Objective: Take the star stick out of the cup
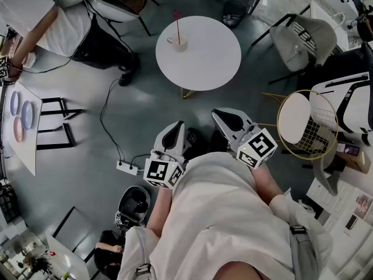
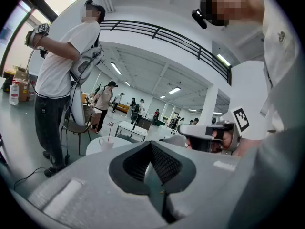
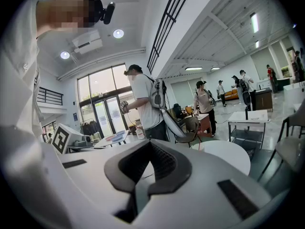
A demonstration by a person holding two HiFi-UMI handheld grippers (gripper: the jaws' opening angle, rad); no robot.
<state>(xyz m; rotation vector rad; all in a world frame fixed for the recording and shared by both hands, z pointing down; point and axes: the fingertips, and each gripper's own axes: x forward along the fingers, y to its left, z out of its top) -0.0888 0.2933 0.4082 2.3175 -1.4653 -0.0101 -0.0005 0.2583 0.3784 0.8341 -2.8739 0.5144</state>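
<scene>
Finds the star stick (image 1: 177,23) upright in the cup (image 1: 178,41), upper centre of the head view: a thin red rod tipped with a small star, in a pale, smooth, handled cup. Places both near the upper left edge of a round white table (image 1: 207,60), flat and matte, with thin yellow legs peeking out below its rim.

Has the left gripper (image 2: 153,166) at lower centre of the head view, well apart from the cup. Shows its dark ribbed pads pressed together inside a grey moulded shell, with nothing between them. Shows the right gripper (image 3: 150,163) just beside it, likewise closed and empty.

Sets everything on a grey, faintly glossy floor (image 1: 87,98), with a white power strip (image 1: 128,168) and a black cable (image 1: 105,115) trailing across it. Puts a gold wire side table (image 1: 303,124) with a round white top at right, a grey padded chair (image 1: 306,37) at upper right, and a standing person (image 1: 58,16) in a white shirt at upper left.

Opens, in the gripper views, onto a tall white hall with strip lights, a dark balcony railing (image 2: 157,32) and glass doors (image 3: 102,116).
</scene>
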